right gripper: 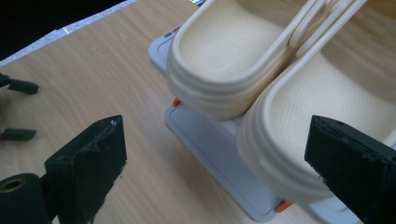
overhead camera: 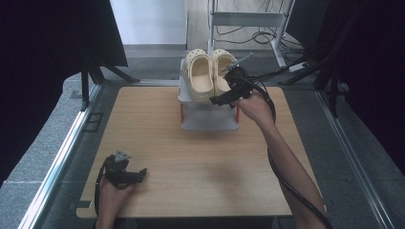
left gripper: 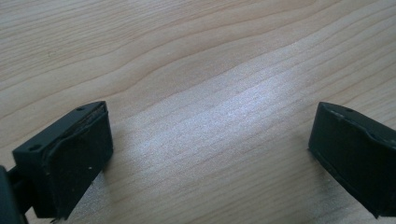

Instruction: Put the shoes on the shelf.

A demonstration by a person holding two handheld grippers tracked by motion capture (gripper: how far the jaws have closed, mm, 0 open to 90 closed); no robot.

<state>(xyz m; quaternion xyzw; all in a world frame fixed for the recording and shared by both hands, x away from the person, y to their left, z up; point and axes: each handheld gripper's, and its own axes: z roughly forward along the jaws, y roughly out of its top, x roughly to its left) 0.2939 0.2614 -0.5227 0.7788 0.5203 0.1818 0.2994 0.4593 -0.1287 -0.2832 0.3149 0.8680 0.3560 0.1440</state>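
Seen from above: a pair of cream clogs (overhead camera: 211, 73) set side by side on the top tier of a small grey shoe rack (overhead camera: 208, 120) at the far middle of a wooden table (overhead camera: 191, 162) — long axes running away from the person, rounded perforated toes toward the far edge, open heels toward the near edge. Touching each other along their inner sides, both upright on their soles. Held just at the heel of the right-hand clog: the right gripper (overhead camera: 220, 99), jaws spread wide and closed on nothing, arm stretched forward across the table.

From the right gripper view: the two clogs (right gripper: 261, 79) close ahead between and beyond the black jaws, right-hand heel nearest, lower shelf of the rack (right gripper: 219, 158) with its orange fittings below. Whether a pad touched the clog — impossible to tell.

Rested on the near left part of the table, well apart from the rack: the left gripper (overhead camera: 141, 174), pointed toward the table's right side. From the left gripper view: jaws wide apart over bare wood grain (left gripper: 201, 93), nothing between them.

No brand, label or writing legible on the clogs or the rack
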